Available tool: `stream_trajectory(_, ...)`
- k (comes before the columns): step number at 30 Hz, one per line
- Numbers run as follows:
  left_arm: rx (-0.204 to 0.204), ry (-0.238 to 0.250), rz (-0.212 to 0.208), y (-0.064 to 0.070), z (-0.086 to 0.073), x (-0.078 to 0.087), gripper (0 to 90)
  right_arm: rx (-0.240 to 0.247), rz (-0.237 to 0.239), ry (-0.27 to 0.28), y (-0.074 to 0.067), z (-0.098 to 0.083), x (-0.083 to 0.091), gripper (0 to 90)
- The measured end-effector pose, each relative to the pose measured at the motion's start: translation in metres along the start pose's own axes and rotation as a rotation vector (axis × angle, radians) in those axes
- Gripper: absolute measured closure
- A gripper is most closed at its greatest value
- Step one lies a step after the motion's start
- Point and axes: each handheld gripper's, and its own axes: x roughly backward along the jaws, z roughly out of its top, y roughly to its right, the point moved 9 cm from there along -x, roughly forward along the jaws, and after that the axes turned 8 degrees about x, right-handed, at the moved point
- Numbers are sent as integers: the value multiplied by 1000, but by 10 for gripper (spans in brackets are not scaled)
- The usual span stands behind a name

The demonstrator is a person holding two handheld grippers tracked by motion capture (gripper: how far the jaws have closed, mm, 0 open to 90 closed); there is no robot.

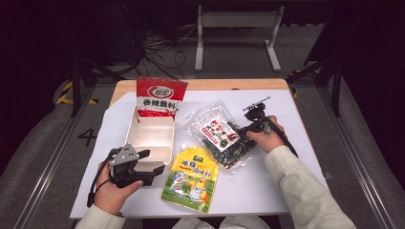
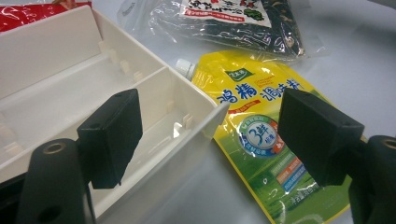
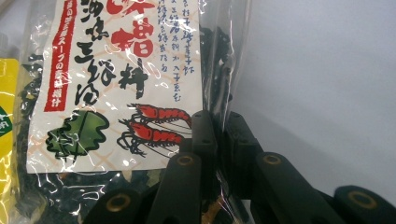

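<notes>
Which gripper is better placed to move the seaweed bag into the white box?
Right. The right gripper is already shut on the seaweed bag's edge; the left gripper stands open around the white box's wall.

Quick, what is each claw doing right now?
Left claw: open, holding nothing, astride the white box's corner.
Right claw: closed on the clear seaweed bag's edge.

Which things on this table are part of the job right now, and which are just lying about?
In the job:
- seaweed packet, pinched by the right tongs
- white divided box, its near wall between the open left tongs

Lying about:
- yellow pouch
- red packet
</notes>
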Motion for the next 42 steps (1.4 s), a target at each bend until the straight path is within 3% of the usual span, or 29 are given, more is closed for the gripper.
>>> stream_trajectory(4, -5, 2, -9, 2, 3, -4, 229, 9, -8, 78, -2, 0, 14, 845)
stream_trajectory(8, -9, 17, -26, 8, 9, -11, 217, 40, -32, 180, -6, 3, 41, 846)
stream_trajectory(14, 4, 27, -42, 18, 17, -21, 212, 74, -64, 268, -12, 2, 71, 846)
stream_trajectory(17, -21, 35, -64, 26, 22, -30, 246, 98, -95, 327, -19, -2, 92, 845)
stream_trajectory(19, -40, 48, -94, 32, 27, -37, 255, 104, -95, 341, -21, -3, 96, 845)
stream_trajectory(22, -9, 48, -112, 38, 32, -49, 257, 130, -101, 393, -30, -4, 112, 845)
stream_trajectory(25, 57, 56, -127, 43, 36, -58, 256, 156, -103, 433, -40, -4, 124, 844)
stream_trajectory(27, 69, 67, -126, 46, 39, -62, 254, 169, -96, 463, -48, -5, 131, 844)
stream_trajectory(31, 92, 87, -145, 54, 45, -70, 253, 191, -88, 499, -61, -6, 140, 844)
stream_trajectory(34, 54, 94, -161, 61, 48, -76, 242, 201, -77, 524, -71, -7, 144, 843)
stream_trajectory(40, 43, 107, -242, 80, 51, -83, 281, 213, -57, 562, -87, -8, 145, 842)
stream_trajectory(42, 57, 113, -267, 85, 53, -83, 301, 219, -57, 569, -90, -7, 145, 841)
